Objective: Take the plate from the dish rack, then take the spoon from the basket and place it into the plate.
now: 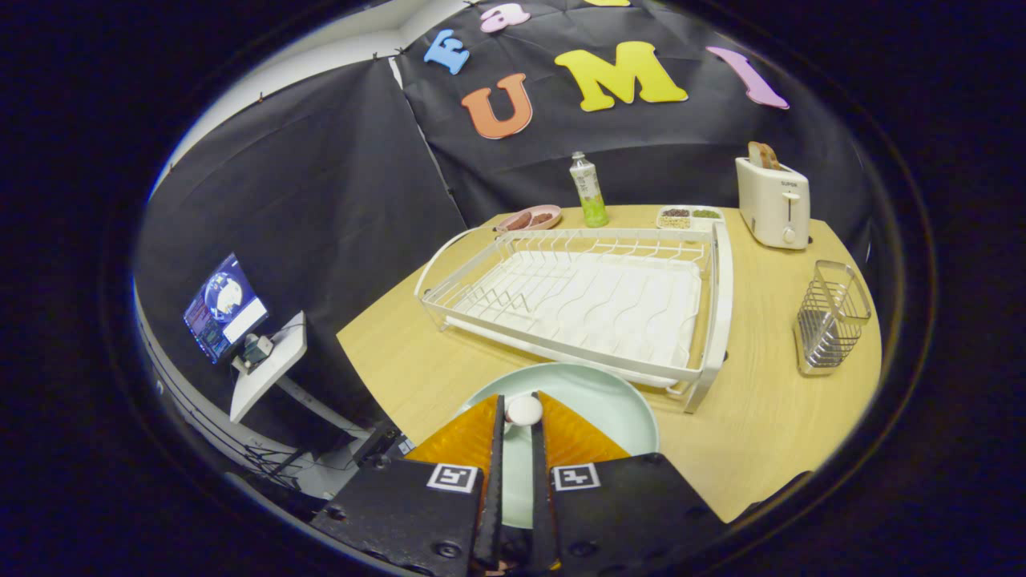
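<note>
Spoon [525, 409] sits clamped between the gripper [517, 417] fingers, right over the pale plate [609, 397] lying just near of the empty rack [577, 300]. Final step, I'd say: lower it and let go, gently.

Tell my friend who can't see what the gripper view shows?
The gripper is shut on a white spoon, over a pale green round plate on the wooden table. Beyond stand a white wire dish rack and a metal basket.

table [753, 417] | on it: plate [609, 397], dish rack [577, 300], basket [830, 316], toaster [773, 204], bottle [589, 192], two trays [689, 216]
</note>
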The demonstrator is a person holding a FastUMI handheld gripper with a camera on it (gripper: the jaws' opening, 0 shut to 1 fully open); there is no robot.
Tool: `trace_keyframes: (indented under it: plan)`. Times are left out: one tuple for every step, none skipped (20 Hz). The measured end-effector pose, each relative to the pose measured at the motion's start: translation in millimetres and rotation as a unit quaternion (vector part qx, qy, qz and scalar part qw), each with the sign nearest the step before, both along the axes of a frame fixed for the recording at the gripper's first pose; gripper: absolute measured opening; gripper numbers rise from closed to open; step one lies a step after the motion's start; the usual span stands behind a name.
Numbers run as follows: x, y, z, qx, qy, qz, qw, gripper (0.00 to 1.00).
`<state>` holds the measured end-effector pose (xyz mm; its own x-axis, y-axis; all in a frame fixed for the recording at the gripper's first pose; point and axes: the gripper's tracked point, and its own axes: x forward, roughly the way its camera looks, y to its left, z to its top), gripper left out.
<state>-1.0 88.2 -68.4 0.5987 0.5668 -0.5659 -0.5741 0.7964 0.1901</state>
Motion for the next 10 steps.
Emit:
trace_keyframes:
  plan:
    - [1.4,-2.9,0.4,-0.008,-0.010,-0.003,1.000,0.24]
    - [4.4,-6.1,2.0,-0.016,-0.023,-0.008,1.000,0.28]
    - [6.1,-8.3,4.7,-0.021,-0.035,-0.012,0.999,0.37]
    - [7.1,-10.7,7.0,-0.026,-0.046,-0.015,0.998,0.46]
    - [9.6,-13.4,11.6,-0.032,-0.063,-0.021,0.997,0.55]
    - [11.5,-16.6,15.6,-0.039,-0.080,-0.026,0.996,0.63]
    - [13.2,-19.3,19.5,-0.044,-0.096,-0.031,0.994,0.72]
    - [13.3,-21.4,22.1,-0.044,-0.106,-0.036,0.993,0.81]
    - [13.3,-24.0,25.0,-0.043,-0.114,-0.041,0.992,0.85]
    - [13.7,-26.7,28.8,-0.039,-0.122,-0.051,0.991,0.88]
